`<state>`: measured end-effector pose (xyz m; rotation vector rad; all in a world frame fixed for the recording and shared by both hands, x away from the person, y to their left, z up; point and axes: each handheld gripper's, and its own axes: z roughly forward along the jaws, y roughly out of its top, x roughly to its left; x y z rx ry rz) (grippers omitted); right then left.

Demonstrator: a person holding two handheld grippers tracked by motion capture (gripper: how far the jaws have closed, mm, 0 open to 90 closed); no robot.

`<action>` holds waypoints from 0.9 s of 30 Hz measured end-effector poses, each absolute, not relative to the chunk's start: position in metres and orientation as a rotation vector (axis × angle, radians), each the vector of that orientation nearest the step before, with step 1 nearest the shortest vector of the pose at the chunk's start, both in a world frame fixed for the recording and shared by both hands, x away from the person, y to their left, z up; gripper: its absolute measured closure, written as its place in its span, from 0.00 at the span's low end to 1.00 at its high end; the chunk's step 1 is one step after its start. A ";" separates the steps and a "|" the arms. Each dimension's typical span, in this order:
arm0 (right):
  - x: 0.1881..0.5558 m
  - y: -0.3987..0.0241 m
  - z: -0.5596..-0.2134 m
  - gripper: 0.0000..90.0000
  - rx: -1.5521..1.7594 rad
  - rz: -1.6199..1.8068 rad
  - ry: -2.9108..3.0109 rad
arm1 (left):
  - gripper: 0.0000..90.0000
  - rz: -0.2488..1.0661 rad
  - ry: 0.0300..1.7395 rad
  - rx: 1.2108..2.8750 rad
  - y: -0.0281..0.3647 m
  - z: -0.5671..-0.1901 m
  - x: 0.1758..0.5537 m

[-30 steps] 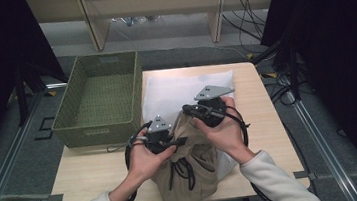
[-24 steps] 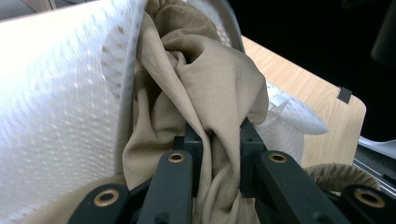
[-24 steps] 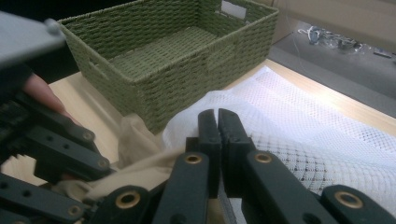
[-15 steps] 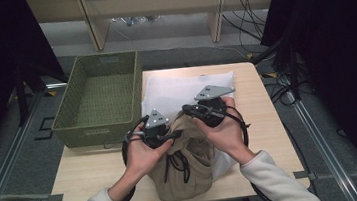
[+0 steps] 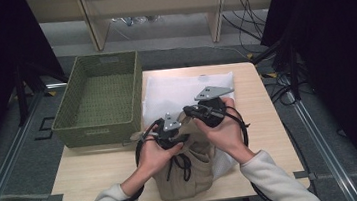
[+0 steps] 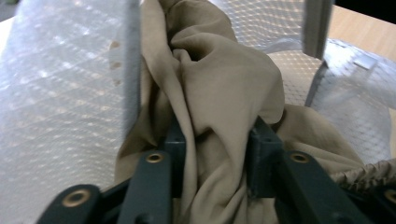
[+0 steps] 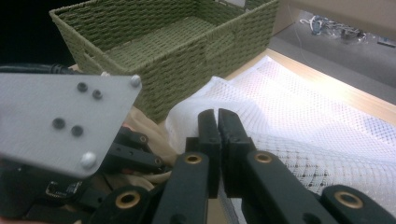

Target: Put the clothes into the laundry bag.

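Sitting at left of the wooden table (image 5: 89,175), a green basket (image 5: 98,96) is bordering white mesh (image 5: 175,88). At lower centre, the left gripper (image 6: 217,140) has just been opening around the tan bag (image 5: 186,172); the right gripper (image 7: 217,122) is staying shut, pinching mesh.

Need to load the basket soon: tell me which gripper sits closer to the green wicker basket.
Left. The left gripper sits near the green wicker basket, around tan cloth; the right gripper is farther, over white mesh.
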<state>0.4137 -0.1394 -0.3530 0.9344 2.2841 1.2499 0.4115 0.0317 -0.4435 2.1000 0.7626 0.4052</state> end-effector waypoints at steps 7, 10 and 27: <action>0.416 -0.141 -0.354 1.00 0.924 1.246 2.269 | 0.55 0.450 0.696 2.086 0.037 -0.440 0.404; 0.416 -0.141 -0.354 1.00 0.930 1.251 2.274 | 0.49 0.461 0.676 2.052 0.040 -0.433 0.396; 0.417 -0.141 -0.355 1.00 0.934 1.257 2.273 | 0.28 0.482 0.655 1.990 0.086 -0.405 0.358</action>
